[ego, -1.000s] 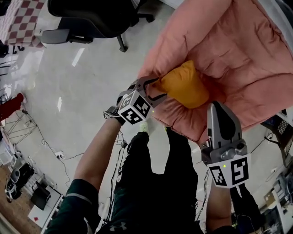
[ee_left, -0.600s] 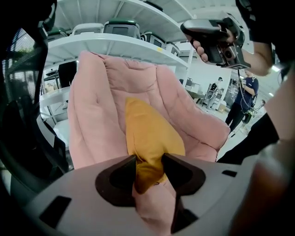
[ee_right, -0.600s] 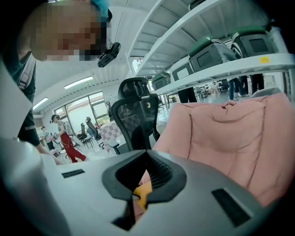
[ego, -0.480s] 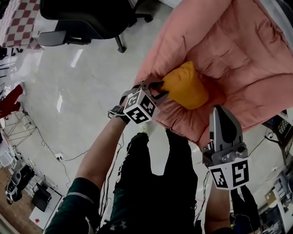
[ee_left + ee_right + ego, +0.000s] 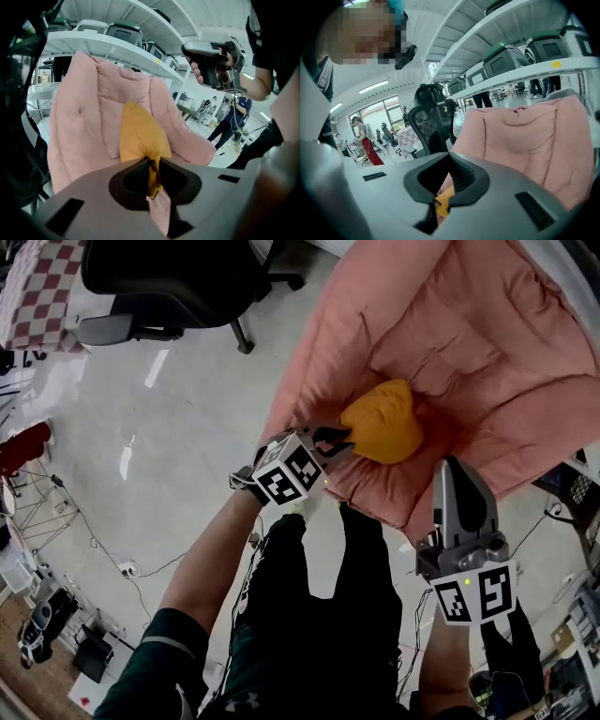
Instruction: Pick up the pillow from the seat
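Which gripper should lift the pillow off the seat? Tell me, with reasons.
Left. The left gripper, jaws just closing, pinches a corner of the orange pillow; the right gripper hangs apart from it, jaws together.

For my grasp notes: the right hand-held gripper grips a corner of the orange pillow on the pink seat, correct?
No, the left hand-held gripper does; its jaws have just been closing on the orange pillow, per the left gripper view.
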`<state>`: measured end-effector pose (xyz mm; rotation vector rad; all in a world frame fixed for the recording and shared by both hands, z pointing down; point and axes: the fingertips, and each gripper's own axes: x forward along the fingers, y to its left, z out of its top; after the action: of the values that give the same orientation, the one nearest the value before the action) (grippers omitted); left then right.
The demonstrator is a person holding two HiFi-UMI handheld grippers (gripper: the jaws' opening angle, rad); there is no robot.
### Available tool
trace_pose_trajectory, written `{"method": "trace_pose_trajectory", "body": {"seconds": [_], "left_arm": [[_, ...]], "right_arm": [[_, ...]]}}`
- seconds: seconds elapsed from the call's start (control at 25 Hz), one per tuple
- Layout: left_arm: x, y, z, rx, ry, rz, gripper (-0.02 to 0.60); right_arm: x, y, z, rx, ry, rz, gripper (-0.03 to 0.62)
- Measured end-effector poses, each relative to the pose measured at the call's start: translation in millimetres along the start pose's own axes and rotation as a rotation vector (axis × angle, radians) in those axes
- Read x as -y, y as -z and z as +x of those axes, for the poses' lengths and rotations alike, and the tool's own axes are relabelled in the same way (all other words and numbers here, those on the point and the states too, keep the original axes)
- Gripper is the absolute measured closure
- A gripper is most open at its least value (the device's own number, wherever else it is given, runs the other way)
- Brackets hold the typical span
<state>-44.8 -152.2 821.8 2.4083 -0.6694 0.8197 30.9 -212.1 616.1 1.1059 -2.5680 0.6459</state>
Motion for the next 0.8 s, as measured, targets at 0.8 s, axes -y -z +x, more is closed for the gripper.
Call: {"method": "trace_pose_trajectory", "body": {"seconds": [0.8], "left_arm": [[96,-128,-62,0.192,0.041,-0.191,0.545]], "right_arm": [[16,-44,-102,0.137,0.141,0.078,0.591]]}}
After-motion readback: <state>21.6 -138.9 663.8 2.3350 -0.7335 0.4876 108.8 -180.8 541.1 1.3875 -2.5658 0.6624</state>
